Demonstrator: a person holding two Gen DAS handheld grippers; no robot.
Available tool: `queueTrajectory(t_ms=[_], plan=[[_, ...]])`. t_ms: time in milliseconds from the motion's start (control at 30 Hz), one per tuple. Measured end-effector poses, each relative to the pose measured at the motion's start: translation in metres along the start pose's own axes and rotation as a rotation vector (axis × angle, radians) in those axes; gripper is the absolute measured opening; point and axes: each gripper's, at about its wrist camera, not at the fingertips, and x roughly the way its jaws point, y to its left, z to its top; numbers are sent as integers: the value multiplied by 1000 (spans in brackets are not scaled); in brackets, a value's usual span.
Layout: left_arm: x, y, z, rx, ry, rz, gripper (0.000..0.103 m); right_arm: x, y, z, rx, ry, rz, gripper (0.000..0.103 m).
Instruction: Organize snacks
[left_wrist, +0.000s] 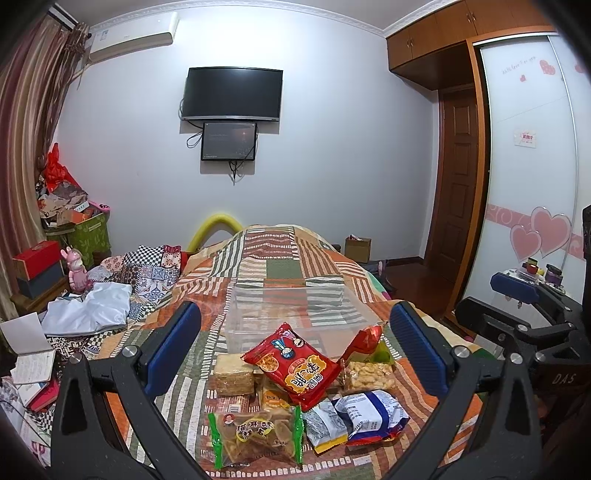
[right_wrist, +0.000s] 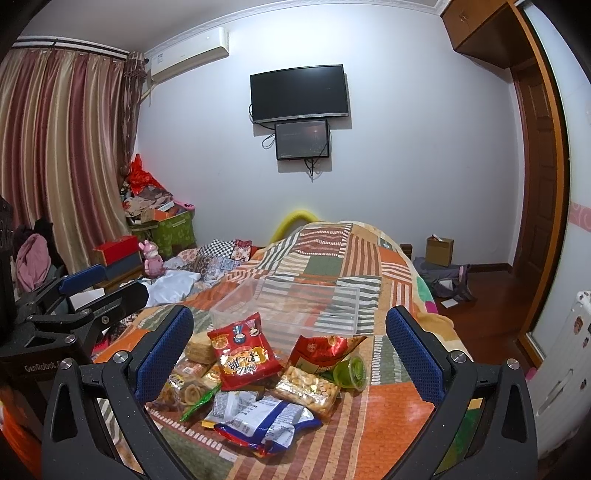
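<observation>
A heap of snack packets lies on the patchwork bedspread (left_wrist: 284, 266). On top rests a red packet (left_wrist: 291, 363) (right_wrist: 243, 354). Around it lie a green-edged clear bag of fried twists (left_wrist: 255, 435), a blue-and-white packet (left_wrist: 369, 413) (right_wrist: 266, 421), a clear pack of peanut brittle (left_wrist: 369, 374) (right_wrist: 308, 387), a wafer block (left_wrist: 233, 374) and a green jelly cup (right_wrist: 351, 371). Behind the heap stands an empty clear plastic box (left_wrist: 295, 314) (right_wrist: 295, 304). My left gripper (left_wrist: 295, 343) is open above the heap, holding nothing. My right gripper (right_wrist: 290, 341) is open too, just right of it.
A crumpled white cloth (left_wrist: 88, 308) and patterned pillows lie at the left of the bed. Boxes and a pink rabbit figure (left_wrist: 77, 269) crowd the left corner. A wardrobe (left_wrist: 532, 147) and wooden door (left_wrist: 458, 177) stand at right. A cardboard box (right_wrist: 439, 251) sits on the floor.
</observation>
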Motion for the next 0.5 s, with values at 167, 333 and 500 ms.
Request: queueTrajectory(t_ms=[167,333,500], plan=[[0,0,0,0,0,0,103,-1,-1,0,4,1,-2,103],[0,-1,-1,5,1,4,103,0,-2,-1,6,5,-4,103],[0,-1,-2,5,3,4,103,1,-3,-1,5,7,-5,103]])
